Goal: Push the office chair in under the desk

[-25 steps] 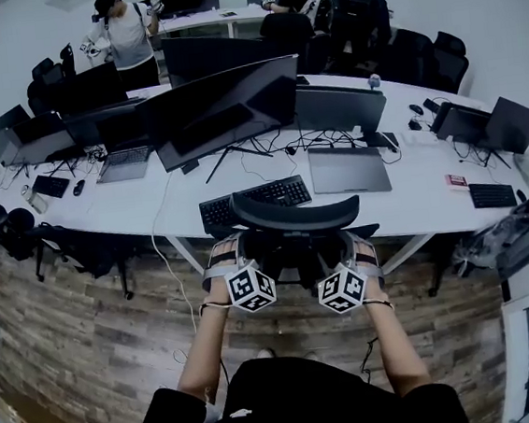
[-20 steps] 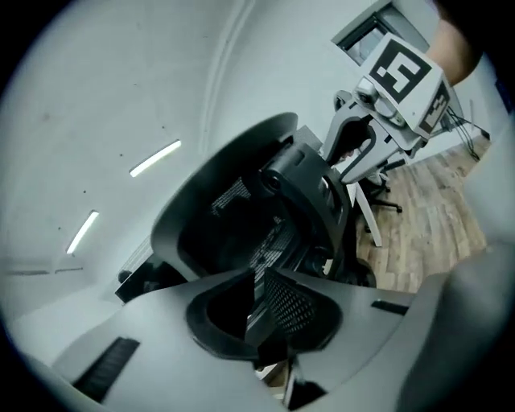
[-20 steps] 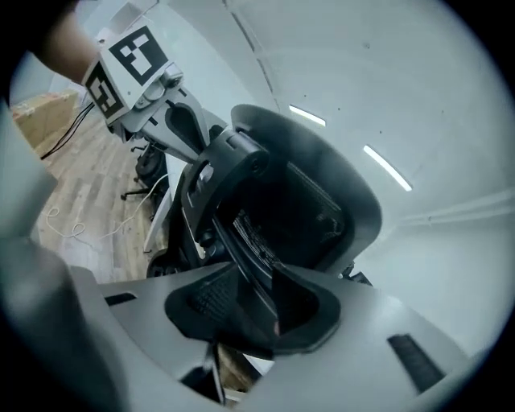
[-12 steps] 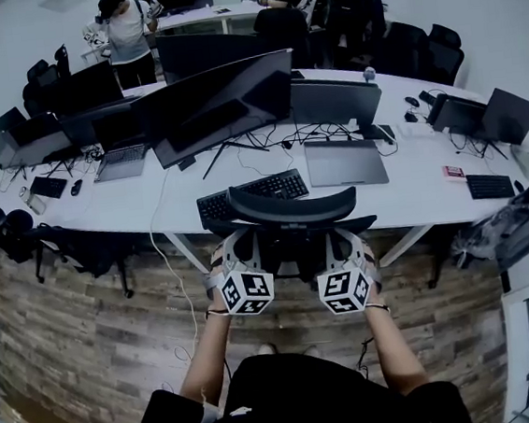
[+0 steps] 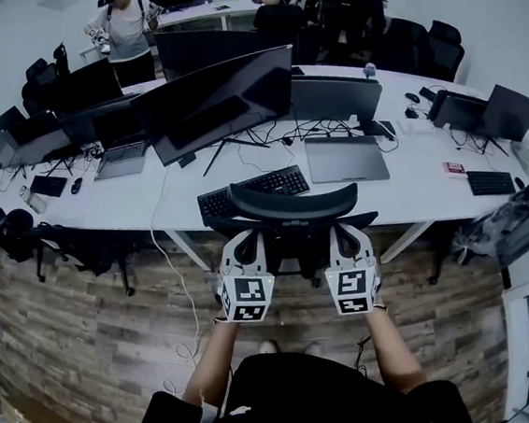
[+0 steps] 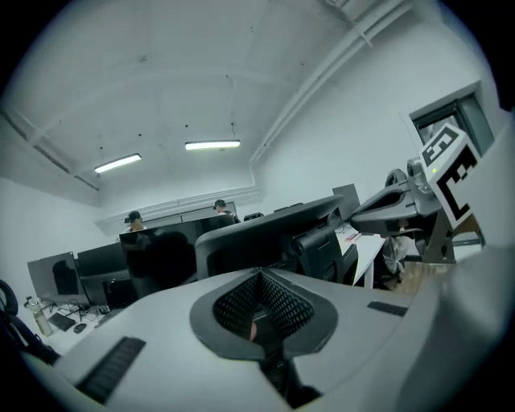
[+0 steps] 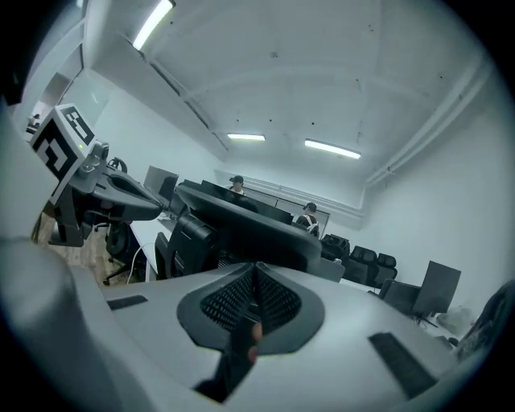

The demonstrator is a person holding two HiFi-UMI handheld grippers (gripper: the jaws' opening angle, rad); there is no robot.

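Black curved-headrest office chair (image 5: 292,208) sits at frame centre, against the long white desk's (image 5: 413,195) near edge. Left gripper (image 5: 245,243) and right gripper (image 5: 347,237) flank its backrest, jaws fully closed, empty. I advise even, straight pressure to prevent swivel.

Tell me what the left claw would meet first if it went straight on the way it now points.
The office chair: its headrest and back stand directly ahead of the left claw, which has just closed empty. Probably very close, though depth is hard to judge; the desk lies beyond.
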